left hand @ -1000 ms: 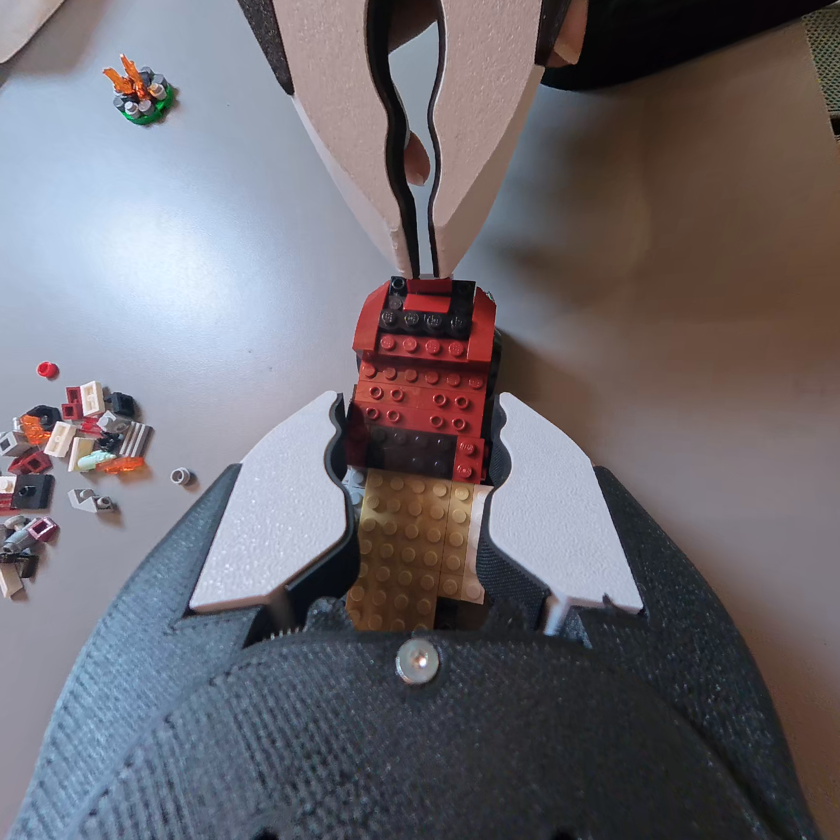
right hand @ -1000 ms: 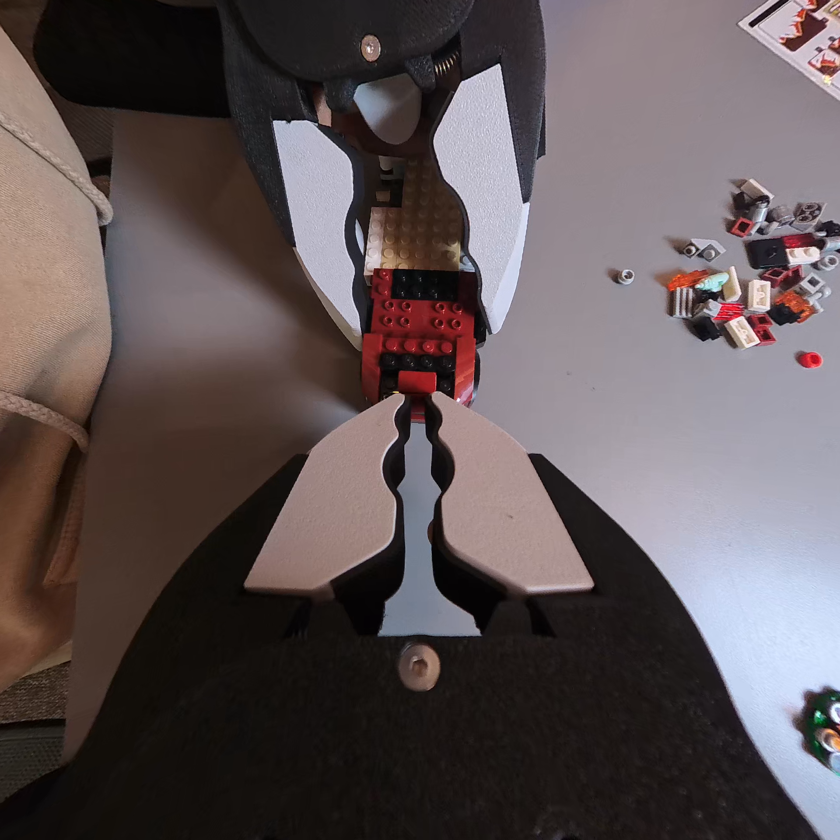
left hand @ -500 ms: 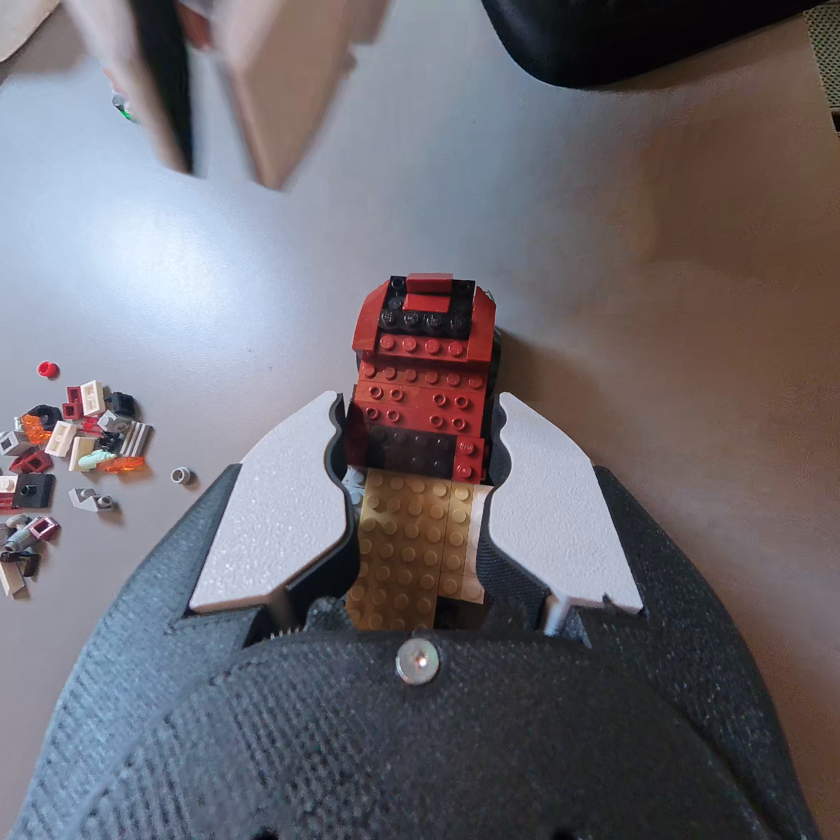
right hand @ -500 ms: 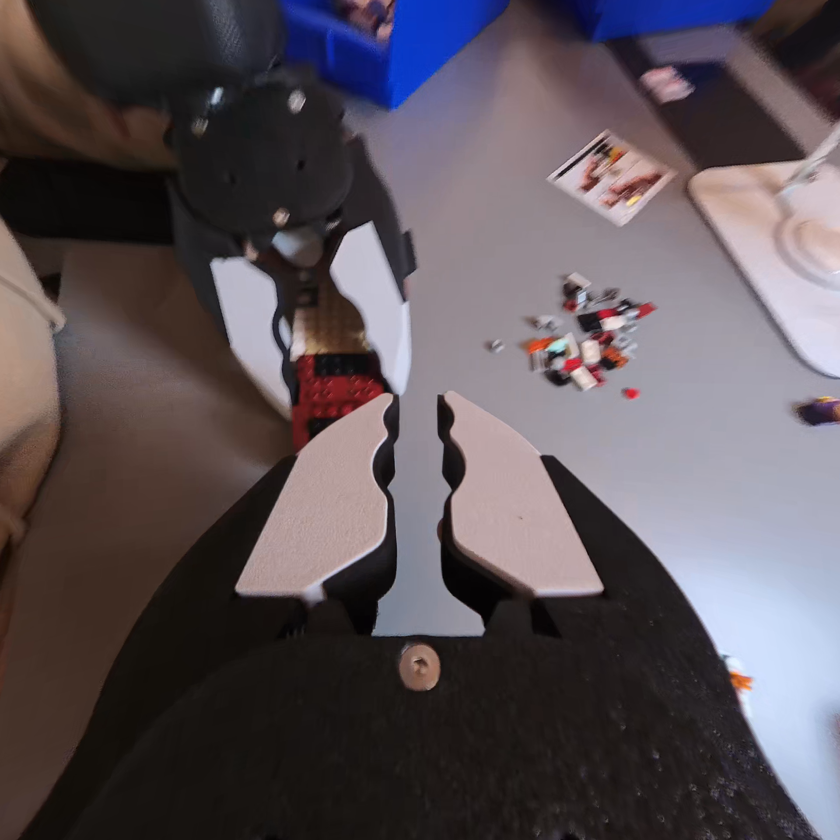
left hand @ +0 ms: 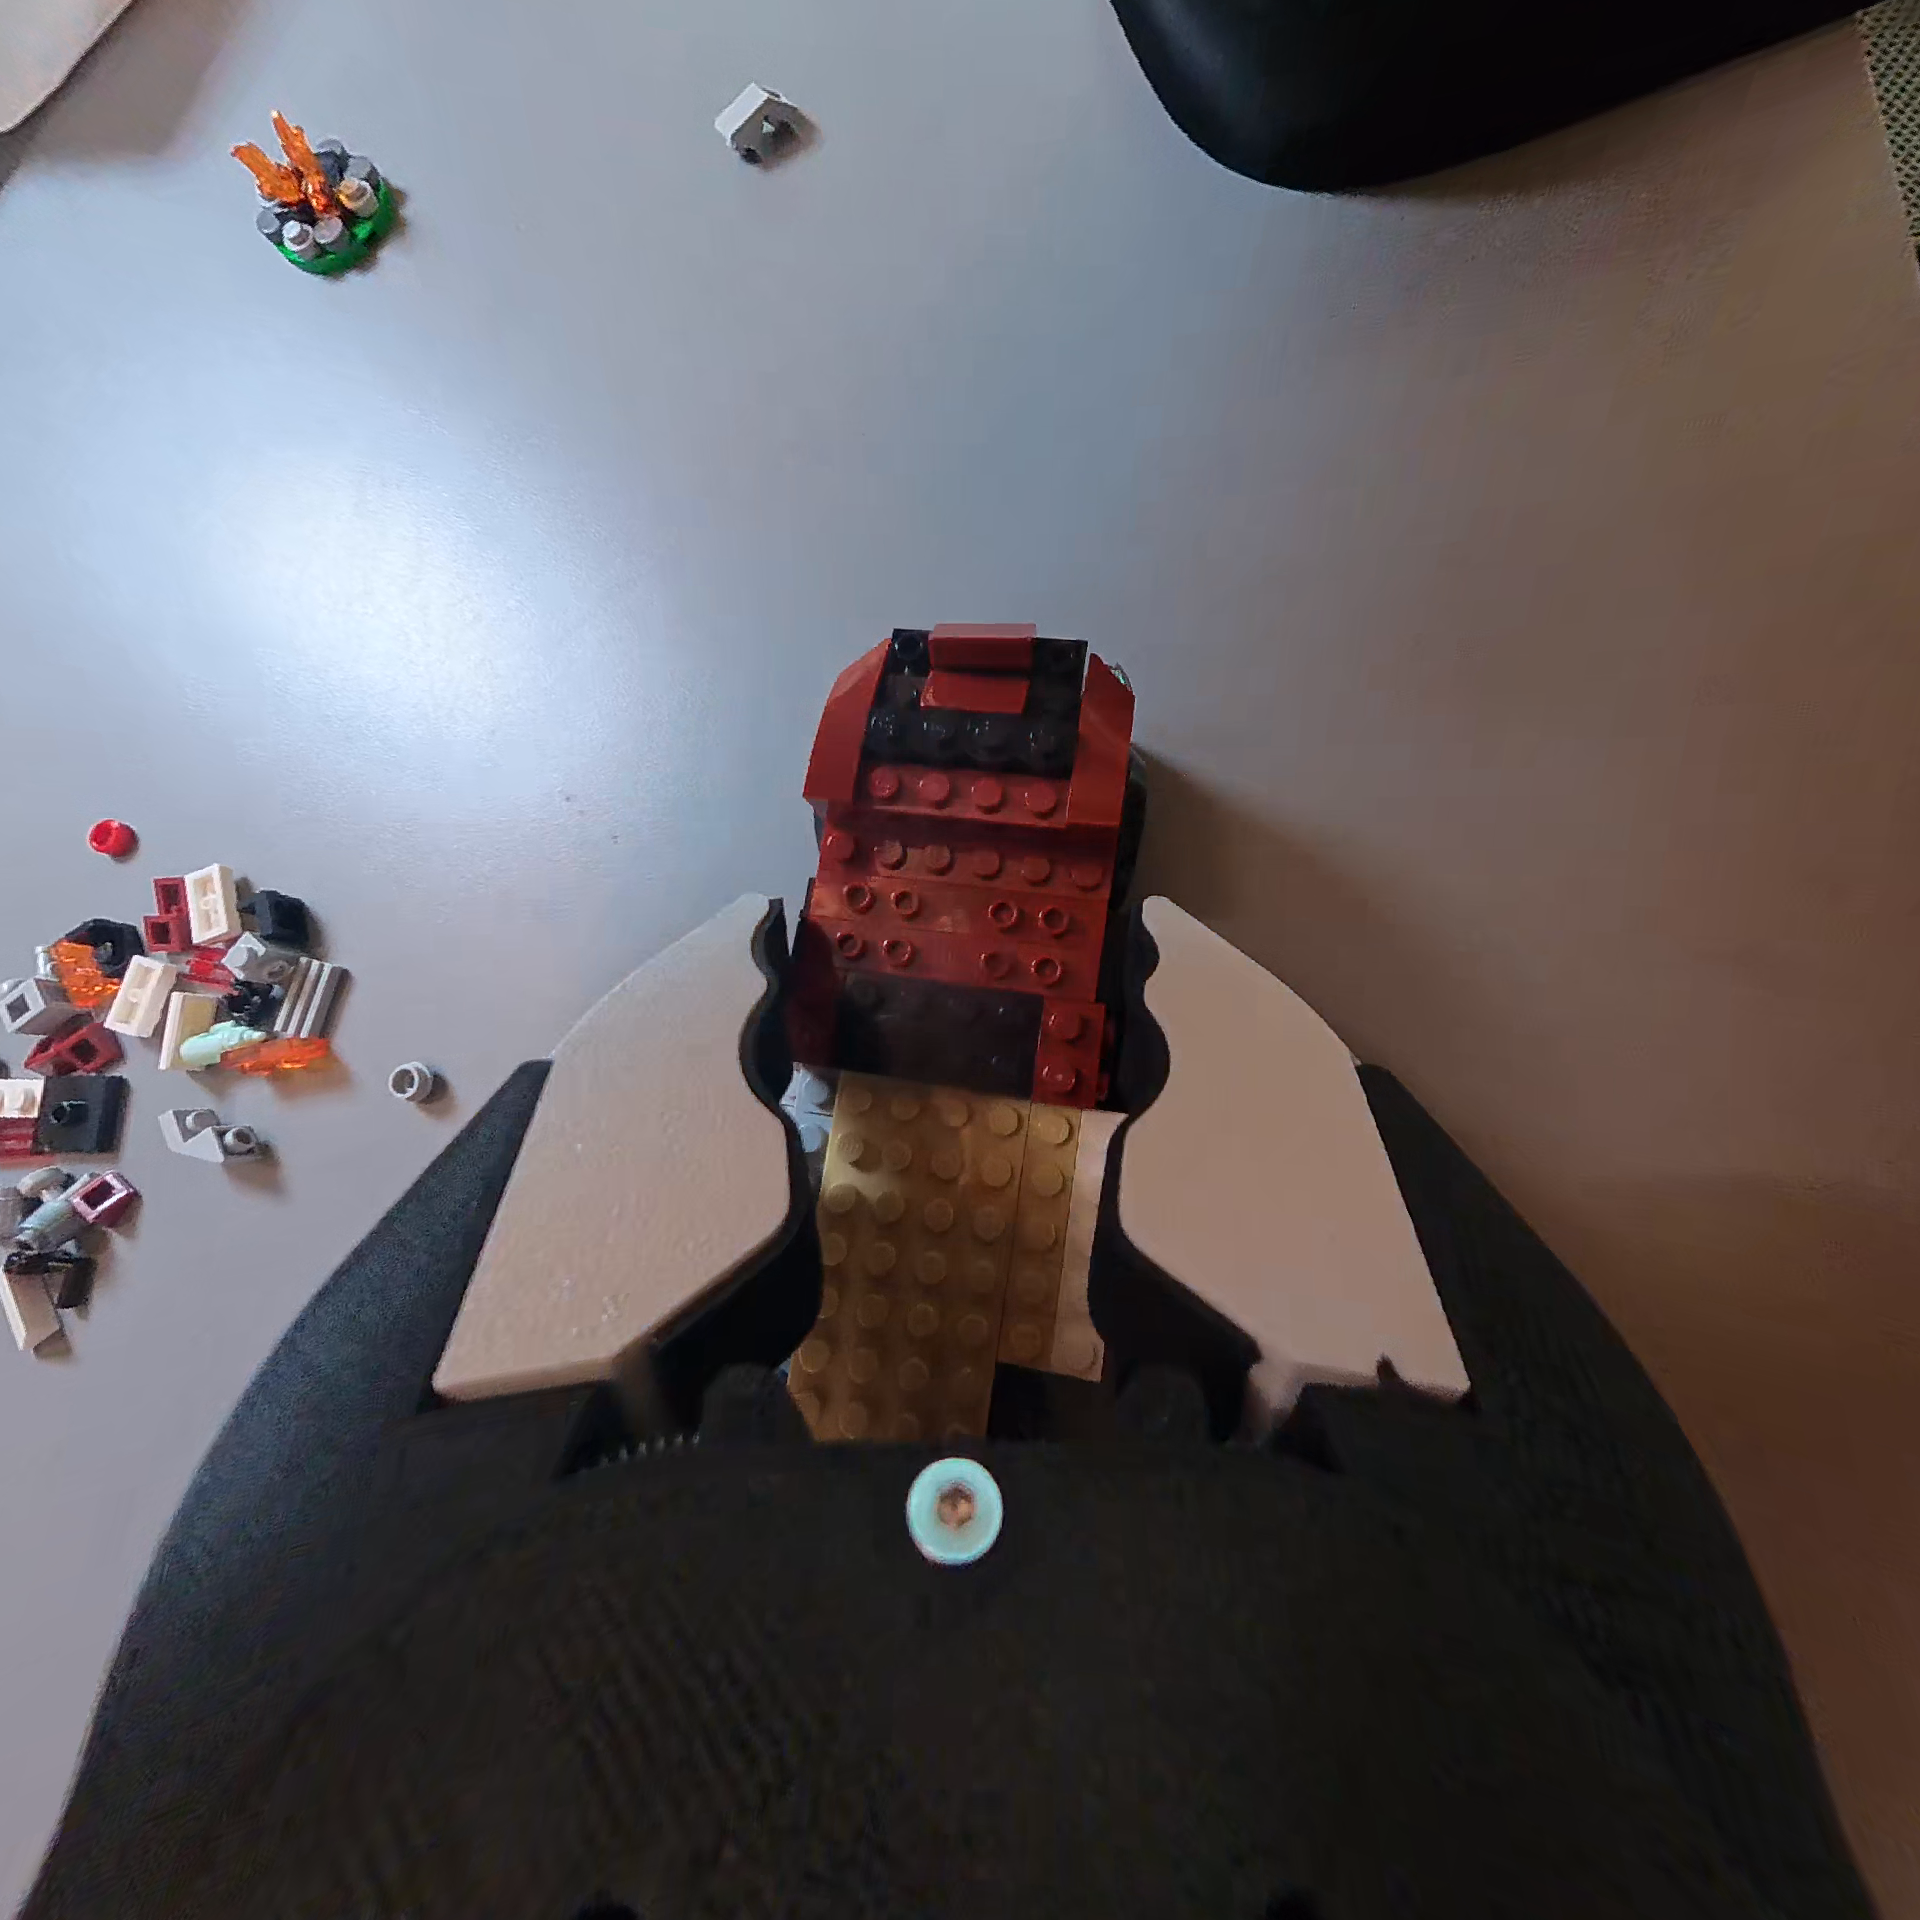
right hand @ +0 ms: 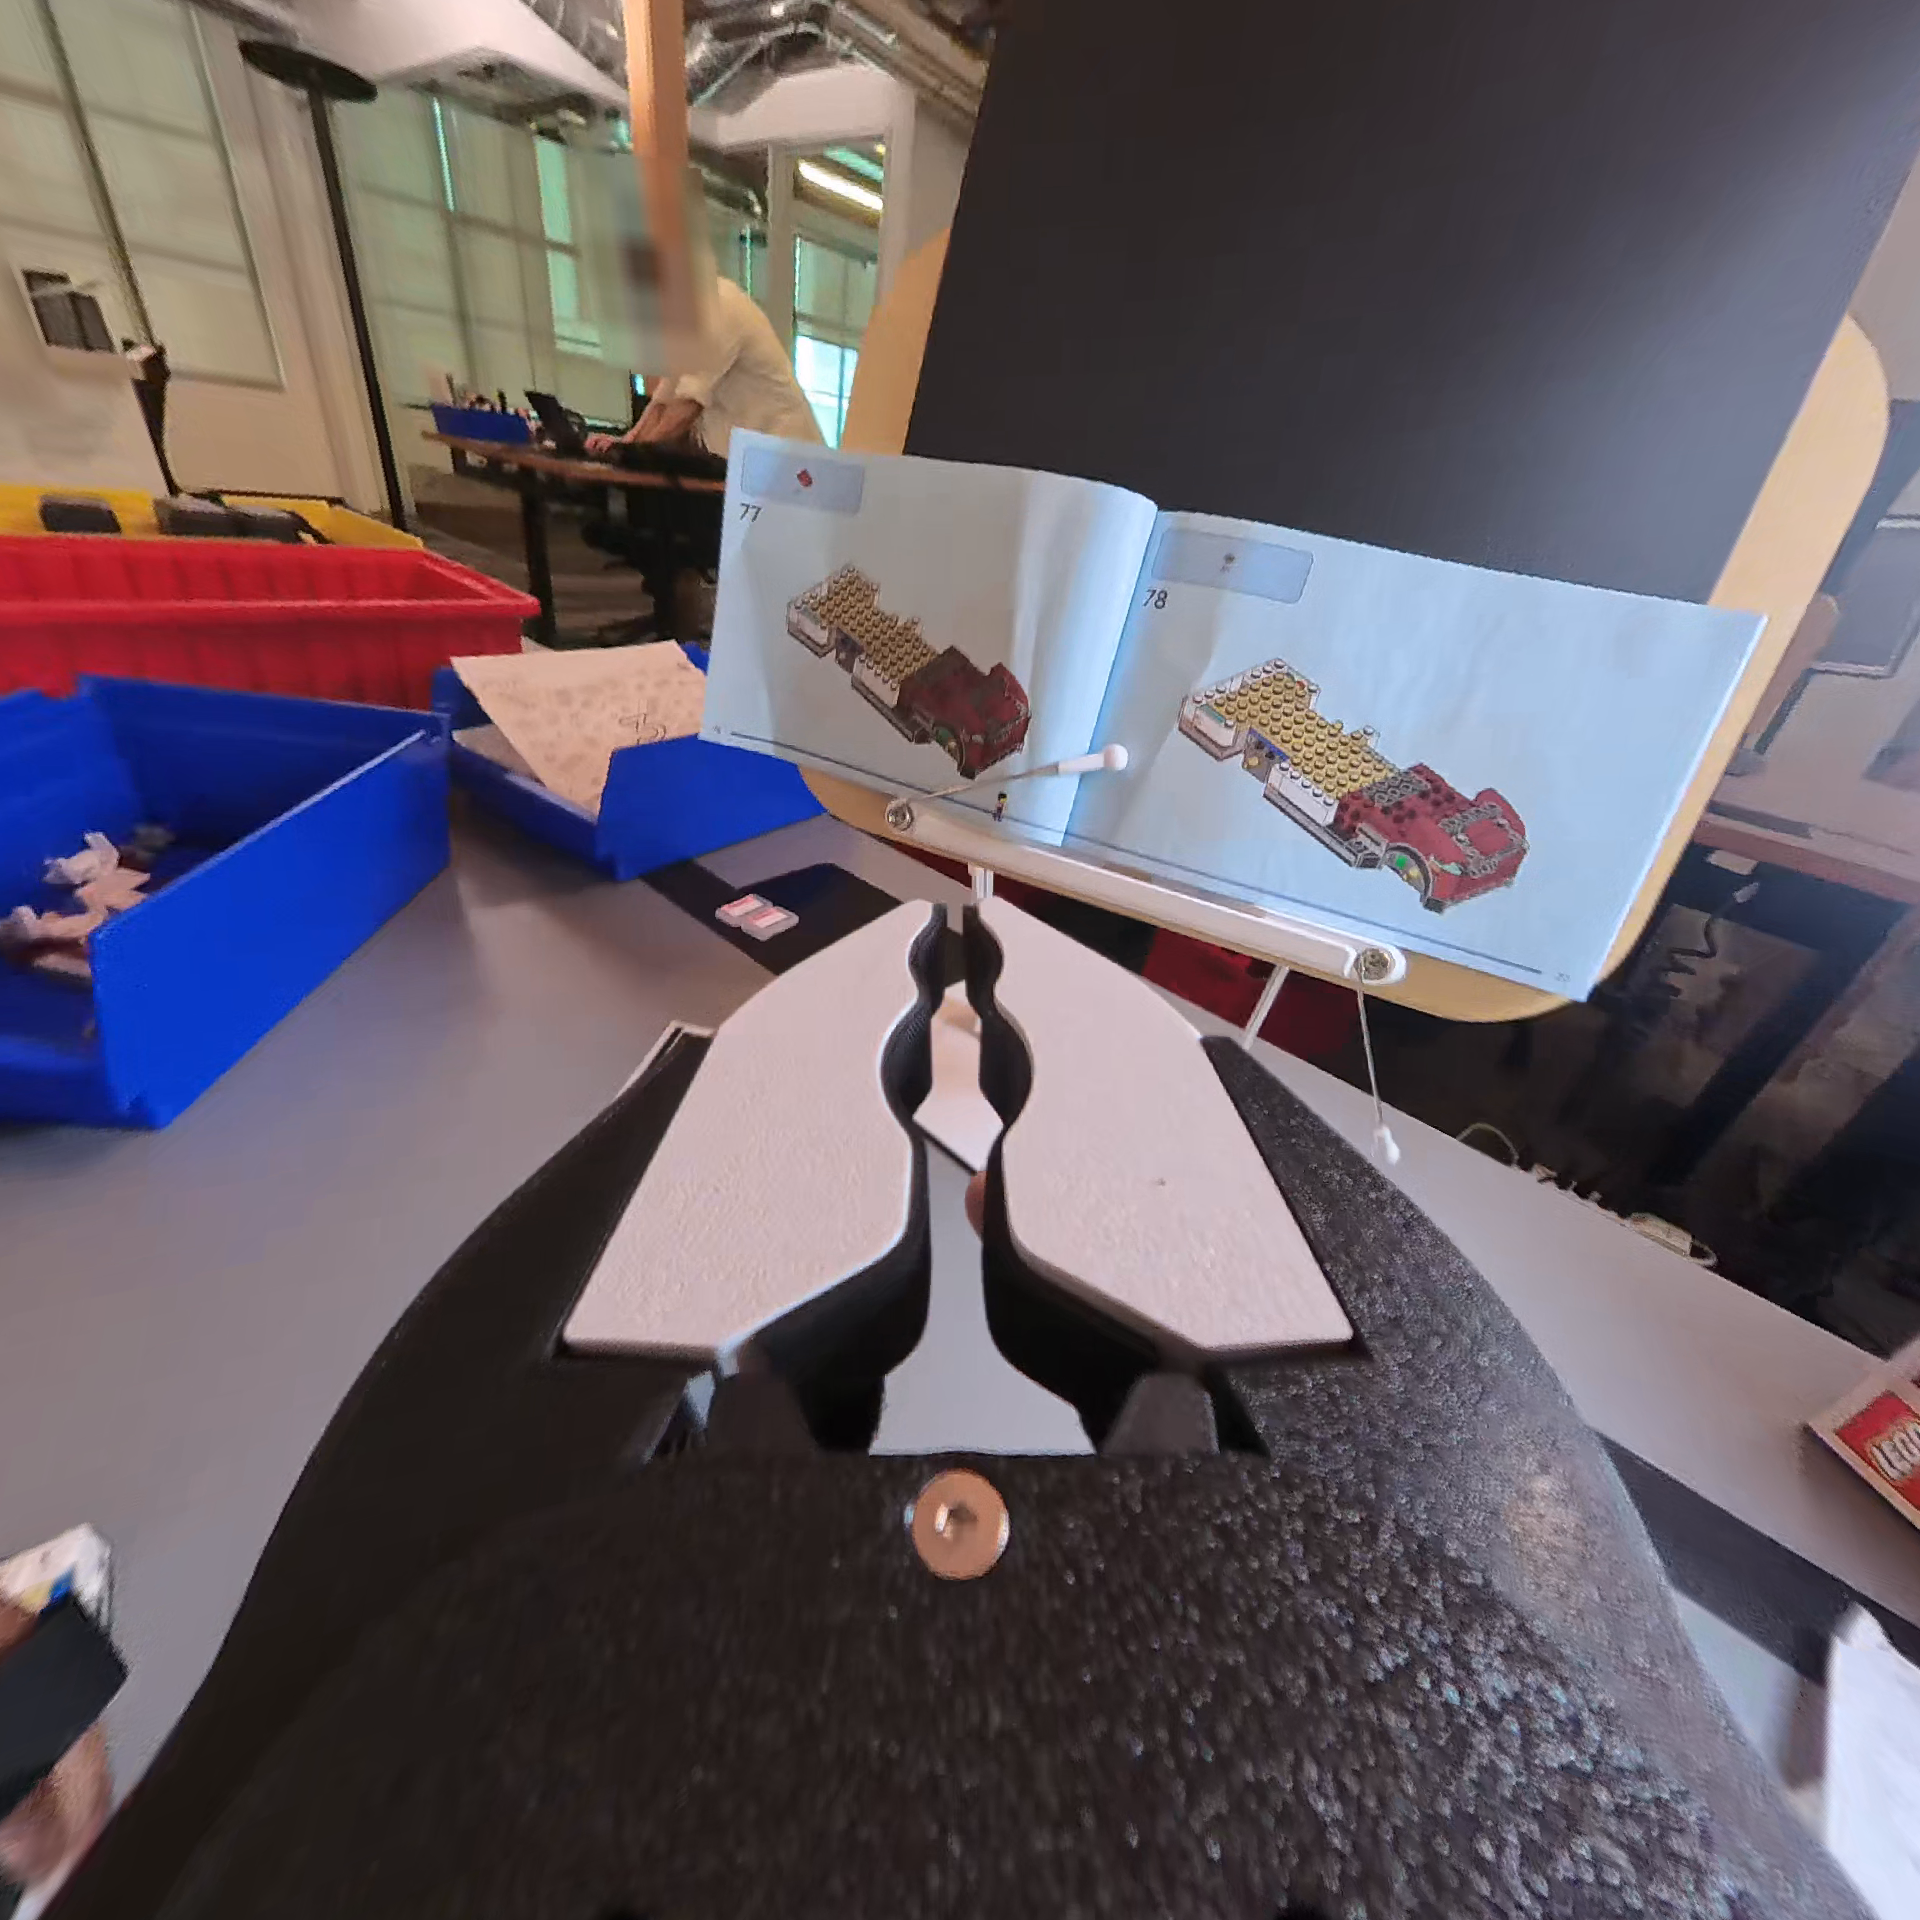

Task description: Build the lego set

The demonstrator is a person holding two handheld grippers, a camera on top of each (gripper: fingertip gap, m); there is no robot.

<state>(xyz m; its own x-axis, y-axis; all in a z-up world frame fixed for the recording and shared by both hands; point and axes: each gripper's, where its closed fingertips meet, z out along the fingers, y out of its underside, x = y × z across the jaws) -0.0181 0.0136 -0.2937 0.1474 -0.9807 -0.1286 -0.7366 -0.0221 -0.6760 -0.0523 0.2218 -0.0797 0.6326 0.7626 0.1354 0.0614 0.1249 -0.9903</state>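
In the left wrist view my left gripper (left hand: pixel 961 914) is shut on a brick car model (left hand: pixel 966 831). The model has a dark red and black front and a tan studded plate behind. It rests low over the grey table (left hand: pixel 1455 727), and the two pads press on its sides. A small dark red sloped piece (left hand: pixel 982 665) sits on the model's far end. In the right wrist view my right gripper (right hand: pixel 951 914) is shut and raised off the table. I see nothing between its pads. It faces an open instruction booklet (right hand: pixel 1195 707) on a stand.
A pile of loose small bricks (left hand: pixel 156 1039) lies left of the model. A small campfire build (left hand: pixel 322 208) and a grey brick (left hand: pixel 764 125) lie farther off. Blue bins (right hand: pixel 208 862) and a red bin (right hand: pixel 260 613) stand on the left. A person stands at a far desk. Spacing between my two grippers at the tips: around 30 cm.
My right gripper left the small dark red piece on the model's front, opened and swung up and away toward the booklet. It then shut again. My left gripper and the model have not moved.
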